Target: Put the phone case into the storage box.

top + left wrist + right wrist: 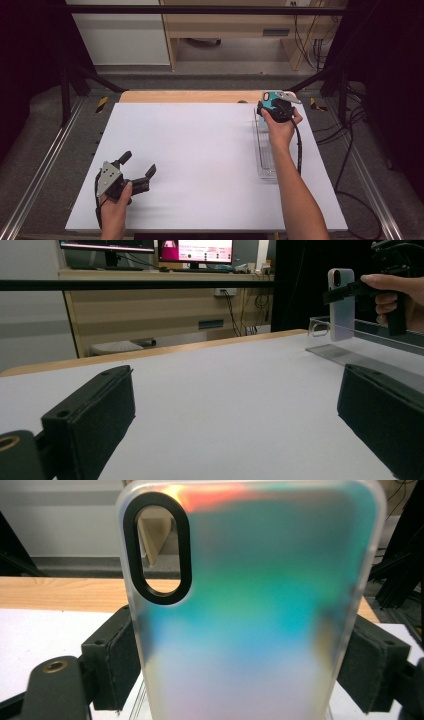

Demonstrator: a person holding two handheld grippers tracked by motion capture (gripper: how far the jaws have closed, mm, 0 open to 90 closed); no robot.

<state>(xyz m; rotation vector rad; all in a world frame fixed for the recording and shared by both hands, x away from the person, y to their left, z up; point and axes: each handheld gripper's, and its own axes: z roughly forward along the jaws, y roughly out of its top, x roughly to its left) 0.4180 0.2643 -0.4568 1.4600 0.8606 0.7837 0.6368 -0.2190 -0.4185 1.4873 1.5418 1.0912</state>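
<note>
A: Item one, at the left?
B: Left gripper (139,166), in the person's left hand (114,206), low over the white table (200,165) near its front edge. Jaws spread wide, nothing between them; the left gripper view shows bare tabletop in the gap.

A: Item two, ahead and to that gripper's right?
B: Clear tray (265,150), long and narrow, flat on the table near its right edge. In the left gripper view its transparent wall (360,347) lies beyond the right jaw.

A: Item three?
B: Right gripper (278,107), held in the right hand (281,127) above the tray's far end. Jaws clamped on a phone case (250,615), one black pad (112,660) pressing each long edge.

A: Describe the case.
B: Translucent, frosted, iridescent teal, orange and pink, with a black-rimmed oval camera cutout (159,547) at its upper left in the right gripper view. It stands upright in the left gripper view (341,304), raised above the tray, its lower end over the tray's wall.
</note>
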